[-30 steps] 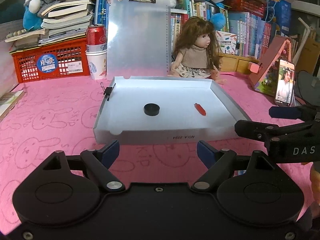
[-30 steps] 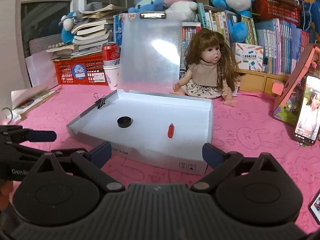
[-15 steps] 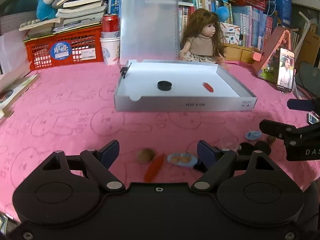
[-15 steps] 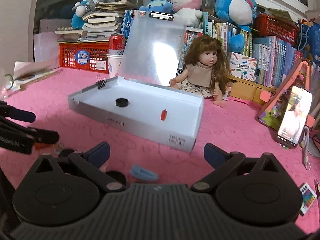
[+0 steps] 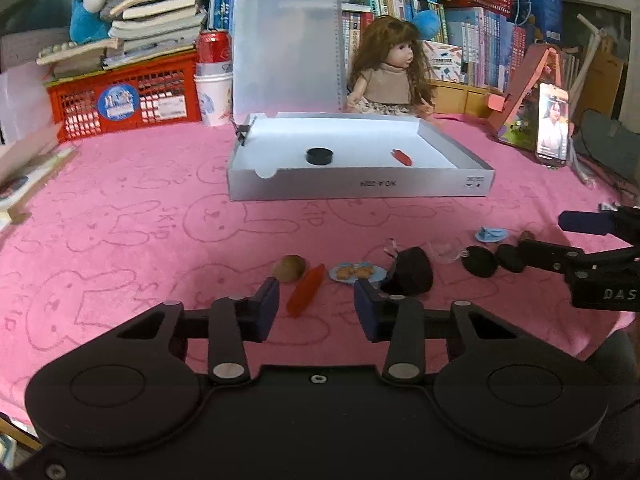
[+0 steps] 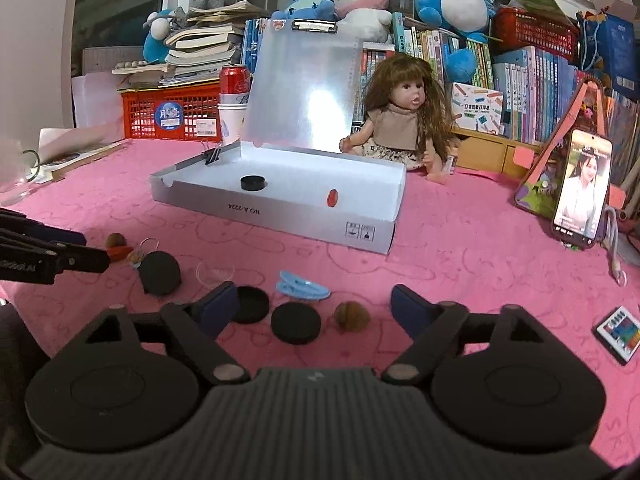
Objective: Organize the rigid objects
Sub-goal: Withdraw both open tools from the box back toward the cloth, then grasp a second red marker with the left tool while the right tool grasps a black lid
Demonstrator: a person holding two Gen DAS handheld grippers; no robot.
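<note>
In the left wrist view the left tool (image 5: pixel 316 304) is narrower than a moment ago, its jaws closing around a smooth orange carrot-shaped piece (image 5: pixel 306 289) on the fuzzy pink bench (image 5: pixel 120 240) without pressing it, while the "DAS"-marked right tool (image 5: pixel 560 236) sits at the right edge. In the right wrist view the right tool (image 6: pixel 314 304) stands wide but closing, empty, over a flat black disc (image 6: pixel 296 323) and a round brown nut (image 6: pixel 352 316), and the white cardboard tray (image 6: pixel 280 212) printed "NO.A-222A" upside down, now farther off, holds a black cap (image 6: pixel 253 182) and a red piece (image 6: pixel 332 197).

Left gripper (image 5: pixel 316 306) angled down, jaws closing, nothing gripped; right gripper (image 6: pixel 314 306) angled down, jaws wide, closing.
</note>
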